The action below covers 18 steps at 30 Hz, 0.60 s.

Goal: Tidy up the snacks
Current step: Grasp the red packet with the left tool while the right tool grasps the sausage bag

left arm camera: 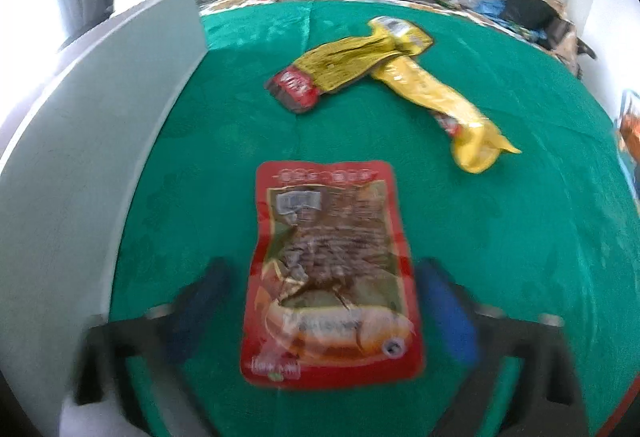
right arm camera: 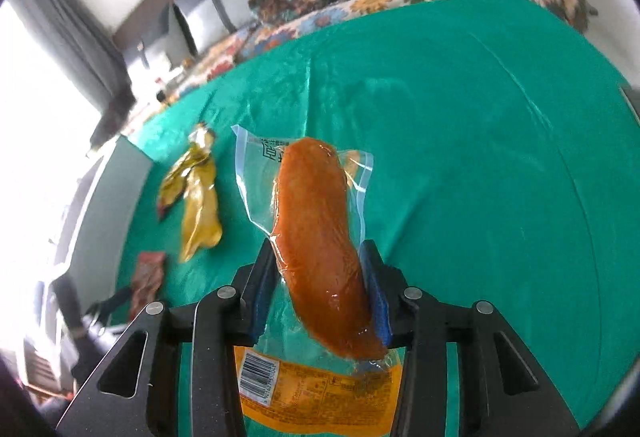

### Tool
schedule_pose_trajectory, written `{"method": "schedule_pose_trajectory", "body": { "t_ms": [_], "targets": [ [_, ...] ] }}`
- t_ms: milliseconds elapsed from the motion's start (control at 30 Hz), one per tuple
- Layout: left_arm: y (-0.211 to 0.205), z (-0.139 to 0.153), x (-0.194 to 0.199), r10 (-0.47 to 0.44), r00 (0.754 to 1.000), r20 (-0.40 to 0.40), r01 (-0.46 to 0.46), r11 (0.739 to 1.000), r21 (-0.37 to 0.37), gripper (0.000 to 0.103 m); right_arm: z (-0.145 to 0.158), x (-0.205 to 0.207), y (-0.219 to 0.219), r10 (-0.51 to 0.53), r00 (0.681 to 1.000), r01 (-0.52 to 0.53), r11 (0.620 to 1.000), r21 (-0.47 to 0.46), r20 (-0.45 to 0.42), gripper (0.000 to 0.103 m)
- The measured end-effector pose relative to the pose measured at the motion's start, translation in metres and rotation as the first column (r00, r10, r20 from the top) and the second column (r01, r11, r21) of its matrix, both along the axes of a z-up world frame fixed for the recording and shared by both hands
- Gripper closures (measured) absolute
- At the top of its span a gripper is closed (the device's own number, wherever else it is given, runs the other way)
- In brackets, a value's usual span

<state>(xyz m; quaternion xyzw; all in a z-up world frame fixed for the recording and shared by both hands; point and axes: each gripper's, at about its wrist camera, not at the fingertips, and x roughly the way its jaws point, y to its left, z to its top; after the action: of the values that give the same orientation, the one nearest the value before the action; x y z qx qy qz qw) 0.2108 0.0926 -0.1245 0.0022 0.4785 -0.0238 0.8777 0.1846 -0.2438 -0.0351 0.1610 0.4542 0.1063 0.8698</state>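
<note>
Right gripper (right arm camera: 320, 297): clamped on a see-through pack of orange meat (right arm camera: 320, 237), blue pads pressing both sides of the meat, low in the middle of the frame. Pack sticking up and away from the jaws, lifted off the green cloth (right arm camera: 480, 117), with its orange label and barcode hanging down at the bottom edge. Looks like the carrying step of tidying the snacks. Next move probably needs a steady hold and a soft set-down beside the other packs.

Left gripper (left arm camera: 320, 301): jaws apart, one blue pad on each side of a red snack pack (left arm camera: 328, 277), not pressing it as far as can be told, since the picture is blurry. Red pack flat on the green cloth, low in the middle, between the jaws. Likely next: closing in on it without crumpling it.

Farther out, upper middle: two yellow snack packs (left arm camera: 400, 69) lying crossed, touching. Left side: a grey wall (left arm camera: 100, 137).
</note>
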Motion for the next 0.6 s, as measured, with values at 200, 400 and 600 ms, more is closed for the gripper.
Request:
{"method": "schedule_pose_trajectory", "body": {
  "t_ms": [200,400,600],
  "targets": [
    [-0.005,0.016,-0.017,-0.085,0.996,0.003,0.085,0.996,-0.01,0.087,-0.008,-0.051,-0.005,-0.047,0.998,0.044,0.997,0.071,0.03,0.06],
    [0.007,0.03,-0.028,-0.041,0.999,0.002,0.04,0.983,-0.179,0.102,0.007,-0.066,-0.004,-0.032,0.996,0.026,0.997,0.072,0.078,0.059],
    [0.025,0.052,-0.05,0.005,0.998,0.056,0.014,0.944,-0.328,0.103,0.013,-0.079,-0.008,-0.039,0.995,0.031,0.995,0.09,0.092,0.059]
  ]
}}
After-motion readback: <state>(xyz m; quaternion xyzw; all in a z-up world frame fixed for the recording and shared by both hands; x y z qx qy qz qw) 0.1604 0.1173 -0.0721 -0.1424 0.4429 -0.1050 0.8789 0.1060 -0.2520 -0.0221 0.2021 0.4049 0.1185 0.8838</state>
